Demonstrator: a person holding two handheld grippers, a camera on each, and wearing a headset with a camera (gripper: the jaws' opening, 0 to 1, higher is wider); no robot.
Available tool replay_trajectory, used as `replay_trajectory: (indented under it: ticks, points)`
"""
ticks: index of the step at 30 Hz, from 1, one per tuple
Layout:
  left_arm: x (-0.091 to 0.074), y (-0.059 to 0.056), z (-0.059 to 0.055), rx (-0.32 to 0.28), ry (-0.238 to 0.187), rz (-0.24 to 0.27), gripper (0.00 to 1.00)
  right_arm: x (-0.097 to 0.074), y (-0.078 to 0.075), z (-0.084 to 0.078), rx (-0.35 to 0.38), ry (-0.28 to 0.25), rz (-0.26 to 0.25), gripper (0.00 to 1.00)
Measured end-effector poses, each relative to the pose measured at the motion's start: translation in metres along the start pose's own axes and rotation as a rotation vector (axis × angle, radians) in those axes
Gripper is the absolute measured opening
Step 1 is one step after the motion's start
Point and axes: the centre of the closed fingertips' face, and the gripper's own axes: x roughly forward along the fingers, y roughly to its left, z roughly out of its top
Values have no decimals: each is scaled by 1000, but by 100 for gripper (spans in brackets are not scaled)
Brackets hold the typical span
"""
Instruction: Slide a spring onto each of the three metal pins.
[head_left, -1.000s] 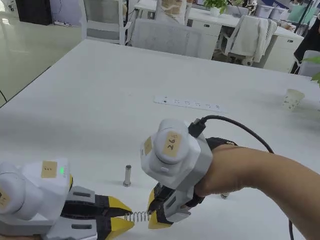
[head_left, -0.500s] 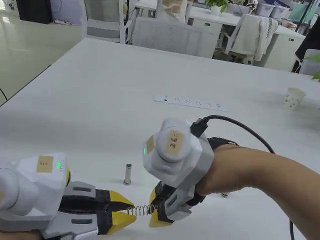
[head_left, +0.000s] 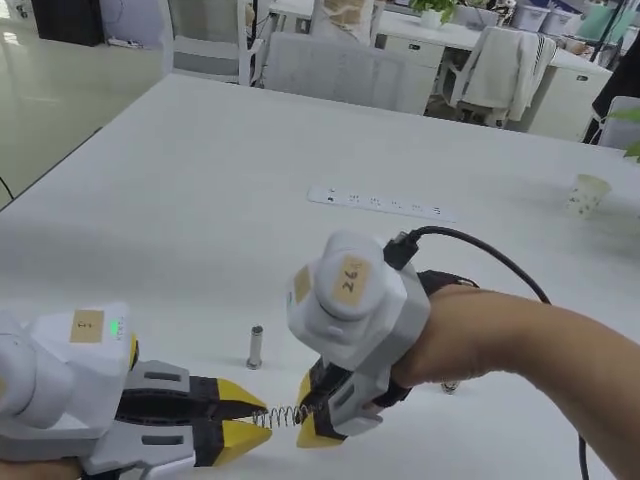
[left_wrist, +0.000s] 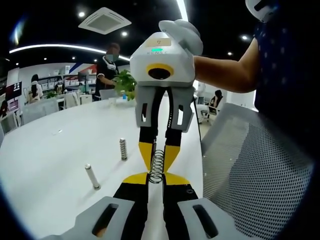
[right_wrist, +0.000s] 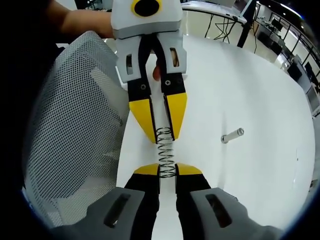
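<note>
Two hand-held grippers meet tip to tip near the front edge of the bench (head_left: 200, 200). Left hand-held gripper (left_wrist: 156, 177): jaws nearly closed, pinching one end of a spring (left_wrist: 157, 164). Right hand-held gripper (right_wrist: 167, 170): jaws likewise nipped on the other end. Spring spans the gap between them, in the air, on no pin yet. Farther out, a bare pin (left_wrist: 91, 176) stands upright; just beyond it a second pin (left_wrist: 123, 148) looks coiled, probably already carrying a spring. Judgement: about one of three done; this spring and one more remain.
</note>
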Motion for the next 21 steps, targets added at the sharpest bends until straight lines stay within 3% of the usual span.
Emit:
replay_trajectory:
  ticks: [12, 21]
  points:
    - [3, 2, -6, 13, 29, 5, 2, -9, -1, 9, 1, -15, -13, 8]
    - [4, 3, -9, 17, 43, 4, 2, -17, 1, 24, 19, -66, -13, 8]
